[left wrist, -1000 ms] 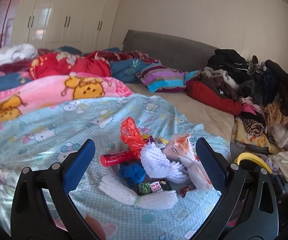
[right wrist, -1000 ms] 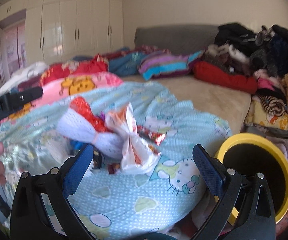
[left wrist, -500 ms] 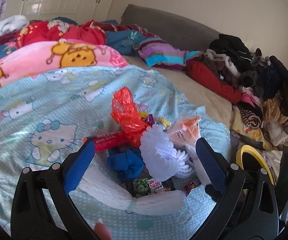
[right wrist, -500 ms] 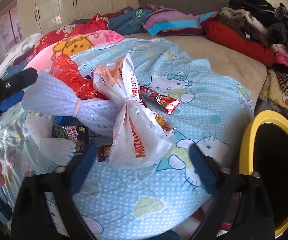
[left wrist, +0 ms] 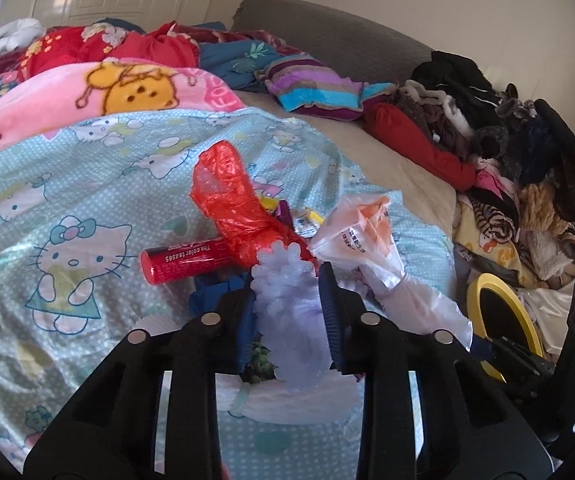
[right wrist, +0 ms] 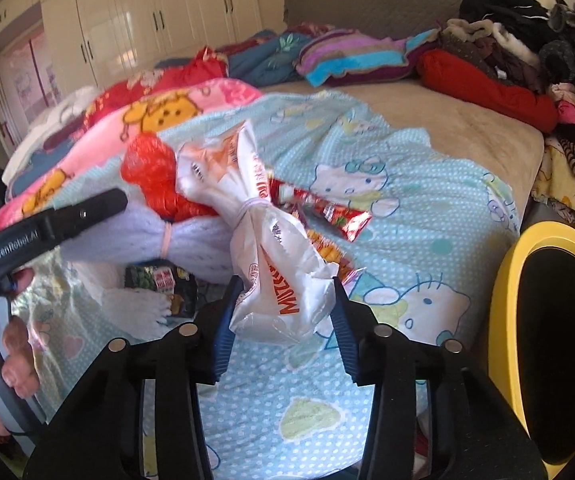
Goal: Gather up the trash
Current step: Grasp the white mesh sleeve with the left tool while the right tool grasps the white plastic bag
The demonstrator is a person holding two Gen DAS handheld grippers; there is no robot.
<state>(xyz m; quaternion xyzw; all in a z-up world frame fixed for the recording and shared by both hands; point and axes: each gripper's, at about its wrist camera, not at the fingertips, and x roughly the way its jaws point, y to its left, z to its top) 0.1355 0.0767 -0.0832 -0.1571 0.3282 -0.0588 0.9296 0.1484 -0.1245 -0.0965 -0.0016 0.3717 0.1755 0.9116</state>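
**Two grippers closing on trash atop a bed**

Left gripper (left wrist: 287, 304): jaws closing, both pads pressed against a white foam net (left wrist: 291, 320) lying in the trash pile on the blue cartoon blanket (left wrist: 67, 208). Right gripper (right wrist: 283, 320): jaws closing around the lower end of a tied white plastic bag (right wrist: 275, 276), pads touching its sides. A red plastic bag (right wrist: 151, 172) lies behind; a yellow-rimmed bin (right wrist: 507, 300) stands beside the bed at right

"The color teases" on red tube (left wrist: 185, 258), "GenRobot.AI" on left gripper (right wrist: 15, 246)
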